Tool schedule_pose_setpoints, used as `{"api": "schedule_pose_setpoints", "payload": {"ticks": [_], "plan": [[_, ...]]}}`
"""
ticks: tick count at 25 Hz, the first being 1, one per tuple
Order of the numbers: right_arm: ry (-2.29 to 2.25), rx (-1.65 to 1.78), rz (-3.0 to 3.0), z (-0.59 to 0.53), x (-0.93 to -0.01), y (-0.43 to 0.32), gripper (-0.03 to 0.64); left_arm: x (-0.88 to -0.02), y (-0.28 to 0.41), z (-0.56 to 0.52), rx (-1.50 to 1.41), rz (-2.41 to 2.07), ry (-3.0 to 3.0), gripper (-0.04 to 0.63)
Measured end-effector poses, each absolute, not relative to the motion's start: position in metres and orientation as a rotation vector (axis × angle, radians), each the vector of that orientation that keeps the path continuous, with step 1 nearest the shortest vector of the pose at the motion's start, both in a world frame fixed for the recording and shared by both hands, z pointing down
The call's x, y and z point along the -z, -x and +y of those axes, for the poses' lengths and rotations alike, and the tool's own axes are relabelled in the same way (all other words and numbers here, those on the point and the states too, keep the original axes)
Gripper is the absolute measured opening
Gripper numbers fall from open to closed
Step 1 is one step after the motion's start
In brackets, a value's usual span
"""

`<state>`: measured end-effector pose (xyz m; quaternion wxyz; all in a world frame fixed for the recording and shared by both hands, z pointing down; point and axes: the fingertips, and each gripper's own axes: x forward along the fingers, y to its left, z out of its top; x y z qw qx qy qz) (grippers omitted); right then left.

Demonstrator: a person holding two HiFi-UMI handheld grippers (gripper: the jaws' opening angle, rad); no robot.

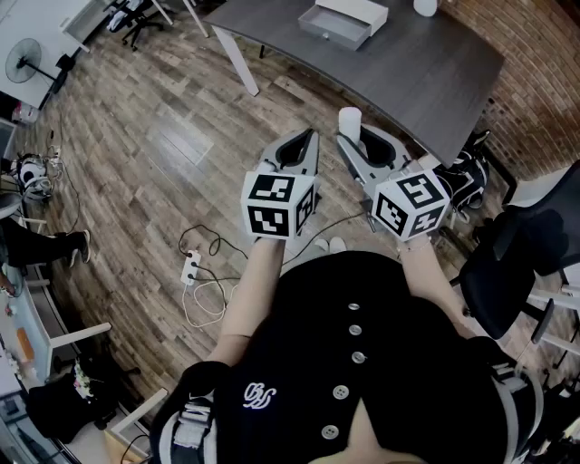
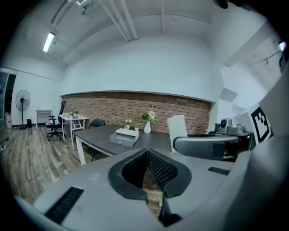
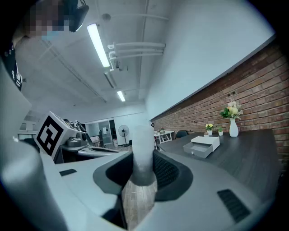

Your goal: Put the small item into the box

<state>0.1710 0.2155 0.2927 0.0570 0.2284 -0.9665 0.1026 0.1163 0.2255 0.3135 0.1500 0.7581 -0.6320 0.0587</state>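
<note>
Grey table (image 1: 426,82) with box (image 1: 337,24) lies beyond the gripped white cylinder (image 1: 350,121).

Light here is even and cool, coming from long white fluorescent ceiling tubes (image 3: 98,44); shadows are soft. A pale sheen of glare lies on the brown wood-plank floor (image 1: 177,145). Both gripper views bulge like fisheyes, bowing the red brick wall (image 2: 135,106) and going black in the corners. Close to the right lens, the pale white cylinder (image 3: 143,149) is blurred, while the far room is sharp.
</note>
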Motion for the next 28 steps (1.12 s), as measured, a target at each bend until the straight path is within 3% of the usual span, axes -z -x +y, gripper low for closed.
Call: {"api": "schedule_pose_setpoints", "payload": {"ticks": [13,28], "plan": [[-0.66,-0.323,-2.932,0.205,-0.295,-0.168,0.13,-0.316,-0.126,0.208,-0.207,-1.772,-2.221,0.014],[-0.555,-0.433,-2.939,0.161,-0.319,-0.154,0.133,-0.345,-0.089,0.181,-0.15,-1.839,-2.08,0.014]]}}
